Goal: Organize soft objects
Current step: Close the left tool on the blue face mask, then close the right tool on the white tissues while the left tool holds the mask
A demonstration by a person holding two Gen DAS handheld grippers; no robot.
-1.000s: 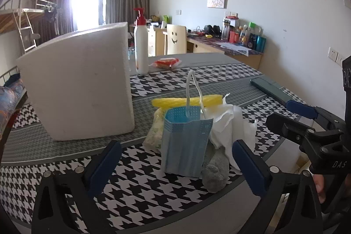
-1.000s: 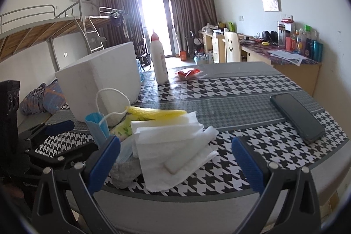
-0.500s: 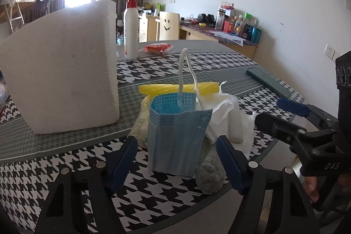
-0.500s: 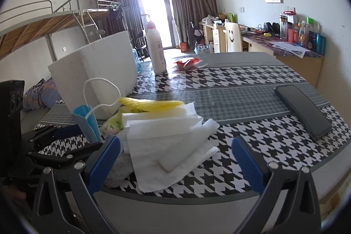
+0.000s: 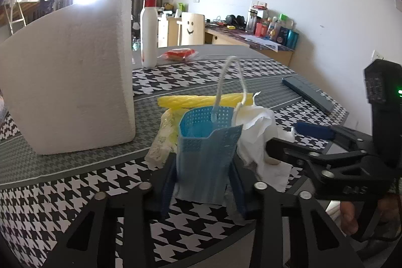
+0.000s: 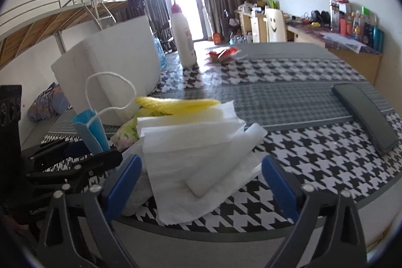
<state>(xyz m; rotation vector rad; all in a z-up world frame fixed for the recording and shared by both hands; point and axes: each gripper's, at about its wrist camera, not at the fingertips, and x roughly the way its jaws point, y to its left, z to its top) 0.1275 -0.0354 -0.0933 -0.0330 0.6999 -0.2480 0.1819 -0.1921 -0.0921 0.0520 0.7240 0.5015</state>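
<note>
A table covered in a black-and-white houndstooth cloth (image 5: 83, 182) fills a bright bedroom with curtains and a loft bed behind. Near its front edge sits a heap of soft items: a pale blue pleated face mask (image 5: 206, 155) standing upright with its white ear loop (image 5: 230, 84) arching above, a yellow plastic bag (image 5: 201, 100) behind it, and crumpled white tissue paper (image 6: 201, 162) beside it on the right. The left gripper (image 5: 204, 182) has its blue-padded fingers (image 5: 167, 189) pressed against both sides of the mask's lower part, clamped on it. The right gripper (image 6: 201, 189) hovers with its blue pads (image 6: 277, 189) wide apart, flanking the tissue paper without touching it. A large white foam block (image 5: 70, 77) stands to the left of the heap, a white pump bottle with a red top (image 5: 148, 34) farther back, and a flat dark green case (image 6: 365, 114) lies well apart on the right.
</note>
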